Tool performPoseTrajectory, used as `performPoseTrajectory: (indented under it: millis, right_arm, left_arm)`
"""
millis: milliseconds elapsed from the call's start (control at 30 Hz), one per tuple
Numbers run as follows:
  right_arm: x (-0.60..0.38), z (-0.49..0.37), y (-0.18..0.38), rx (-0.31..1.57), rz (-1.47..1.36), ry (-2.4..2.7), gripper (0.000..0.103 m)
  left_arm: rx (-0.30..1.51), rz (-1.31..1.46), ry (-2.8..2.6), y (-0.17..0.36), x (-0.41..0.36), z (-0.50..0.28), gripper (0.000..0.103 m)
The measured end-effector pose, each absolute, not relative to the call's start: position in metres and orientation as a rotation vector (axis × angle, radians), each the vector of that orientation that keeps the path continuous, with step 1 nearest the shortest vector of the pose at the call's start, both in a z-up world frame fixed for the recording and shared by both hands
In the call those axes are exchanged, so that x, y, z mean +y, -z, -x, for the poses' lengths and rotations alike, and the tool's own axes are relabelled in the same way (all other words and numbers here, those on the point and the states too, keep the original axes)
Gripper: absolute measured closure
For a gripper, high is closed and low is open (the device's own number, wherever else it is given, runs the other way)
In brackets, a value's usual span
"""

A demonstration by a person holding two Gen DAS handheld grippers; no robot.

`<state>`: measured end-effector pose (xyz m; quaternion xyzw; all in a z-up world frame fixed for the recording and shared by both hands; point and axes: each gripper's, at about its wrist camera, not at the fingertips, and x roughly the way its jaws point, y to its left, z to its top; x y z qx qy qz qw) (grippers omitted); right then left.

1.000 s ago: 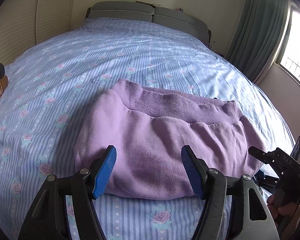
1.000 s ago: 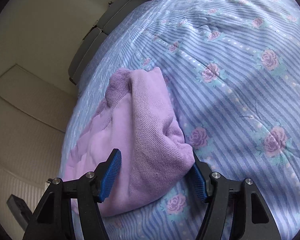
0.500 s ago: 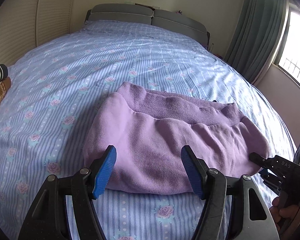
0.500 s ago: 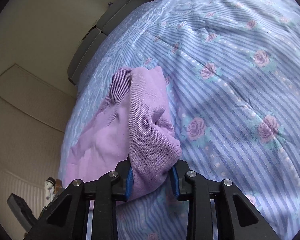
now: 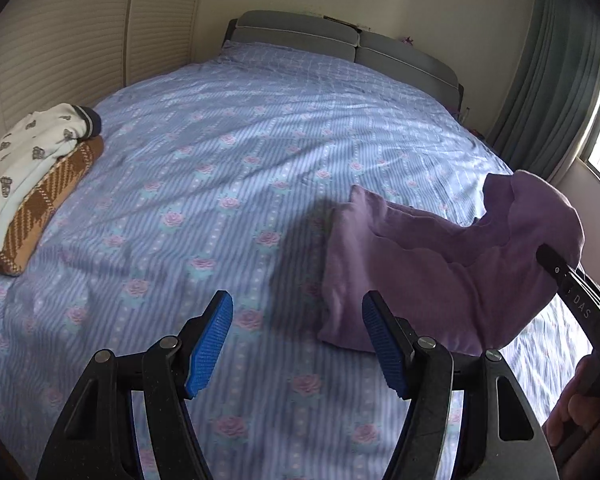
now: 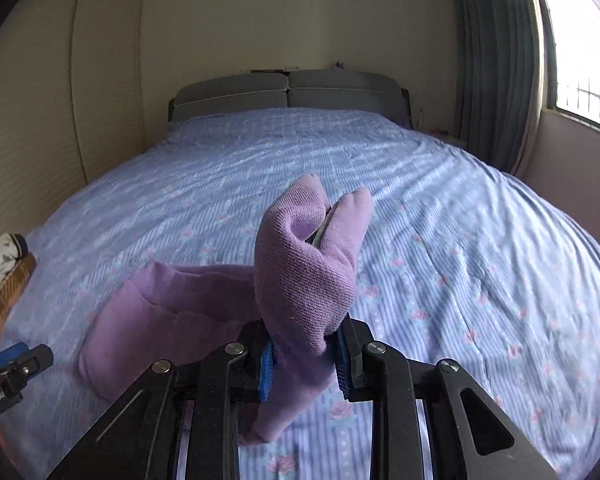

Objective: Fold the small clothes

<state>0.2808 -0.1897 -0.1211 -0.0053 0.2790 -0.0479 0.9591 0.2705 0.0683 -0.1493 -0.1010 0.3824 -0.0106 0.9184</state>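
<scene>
A folded purple garment (image 5: 428, 272) lies on the bed, its right end lifted. My right gripper (image 6: 304, 360) is shut on that end of the purple garment (image 6: 300, 264), which bunches up above the jaws. The rest of it trails down to the left onto the bedspread. In the left wrist view the right gripper (image 5: 556, 268) shows at the right edge under the raised cloth. My left gripper (image 5: 296, 344) is open and empty, above the bedspread just left of the garment.
A blue striped bedspread with roses (image 5: 228, 168) covers the bed. A stack of folded clothes, white print on brown plaid (image 5: 28, 184), lies at the left edge; it also shows in the right wrist view (image 6: 4, 276). The grey headboard (image 6: 288, 92) and curtains (image 6: 496, 60) stand beyond.
My right gripper closed on the garment's right end and lifted it off the bed. My left gripper drew back and to the left, away from the garment, staying open.
</scene>
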Motion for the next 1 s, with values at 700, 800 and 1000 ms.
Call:
performPoseTrajectory:
  millis: [700, 800, 1000]
  right_arm:
    - [0.021, -0.273, 0.205, 0.619, 0.713, 0.009, 0.073]
    - [0.011, -0.269, 0.189, 0.603, 0.662, -0.004, 0.067]
    - [-0.009, -0.251, 0.151, 0.591, 0.496, -0.131, 0.055]
  left_arm:
    - [0.781, 0.290, -0.141, 0.147, 0.191, -0.248, 0.036]
    - [0.770, 0.281, -0.125, 0.140, 0.185, -0.249, 0.036]
    - [0.741, 0.260, -0.076, 0.117, 0.163, -0.250, 0.036]
